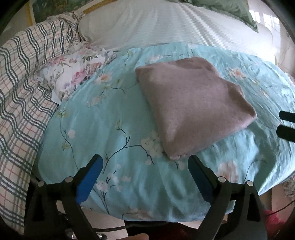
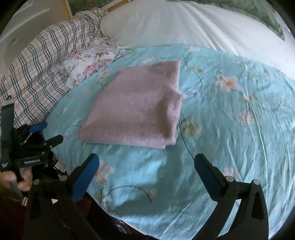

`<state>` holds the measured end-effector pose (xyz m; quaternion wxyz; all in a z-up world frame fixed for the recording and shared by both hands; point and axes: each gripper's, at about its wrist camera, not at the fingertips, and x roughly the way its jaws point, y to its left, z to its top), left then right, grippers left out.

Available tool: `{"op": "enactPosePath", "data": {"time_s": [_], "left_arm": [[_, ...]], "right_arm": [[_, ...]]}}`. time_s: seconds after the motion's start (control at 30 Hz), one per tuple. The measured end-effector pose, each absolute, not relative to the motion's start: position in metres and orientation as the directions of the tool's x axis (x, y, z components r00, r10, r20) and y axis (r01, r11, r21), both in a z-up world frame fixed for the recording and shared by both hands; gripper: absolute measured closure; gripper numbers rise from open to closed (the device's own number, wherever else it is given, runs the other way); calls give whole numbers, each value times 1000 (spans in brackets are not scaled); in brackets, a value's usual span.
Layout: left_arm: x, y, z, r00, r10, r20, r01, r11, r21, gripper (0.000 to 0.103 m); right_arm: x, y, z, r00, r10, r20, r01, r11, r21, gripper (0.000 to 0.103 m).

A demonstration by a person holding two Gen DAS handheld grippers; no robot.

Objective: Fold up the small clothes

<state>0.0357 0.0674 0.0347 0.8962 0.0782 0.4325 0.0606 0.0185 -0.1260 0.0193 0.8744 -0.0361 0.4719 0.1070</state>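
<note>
- Garment [image 1: 191, 103]: pinkish-mauve, folded to a thick, roughly square packet, lying flat on the turquoise cover [image 1: 114, 129]; nothing grips it.
- From the right wrist the same garment [image 2: 136, 109] sits left of centre, its layered edge facing the camera, one corner at the upper right slightly stepped.
- Left gripper [image 1: 145, 166]: blue-padded jaws spread wide with nothing between them, only cover below; the garment's near corner lies just beyond the right finger [image 1: 200, 177] tip, whether touching cannot be told.
- Right gripper [image 2: 146, 166]: jaws set wide apart, empty, hanging over bare cover just short of the garment's near edge.
- Left gripper also shows at the left edge of the right wrist view [image 2: 44, 133], jaws parted, with a hand [image 2: 20, 179] around its handle.
- Two dark fingertips [image 1: 286, 123] of the right gripper poke in at the right edge of the left wrist view, beside the garment.
- Floral cloth [image 1: 73, 75] lies bunched at the cover's far left edge, with a plaid blanket [image 1: 24, 96] beyond it.
- White striped sheet [image 1: 166, 24] stretches behind, a green pillow [image 1: 234, 9] at its far corner.
</note>
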Motion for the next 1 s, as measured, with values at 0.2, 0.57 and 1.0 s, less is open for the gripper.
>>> {"op": "enactPosePath", "data": {"time_s": [0.2,0.57,1.0], "left_arm": [[49,66,23,583,200,-788,-46,976,214,9],[69,71,25,576,195,-794,-61,979,197,9],[85,71,30,580,191,-792,-80,981,178,9]], "right_arm": [[29,-120,3,497,152,-854,-243,970,31,0],[45,-111,-7,452,145,-880,-275,961,17,0],[74,-102,-1,452,154,-879,-298,954,14,0]]}}
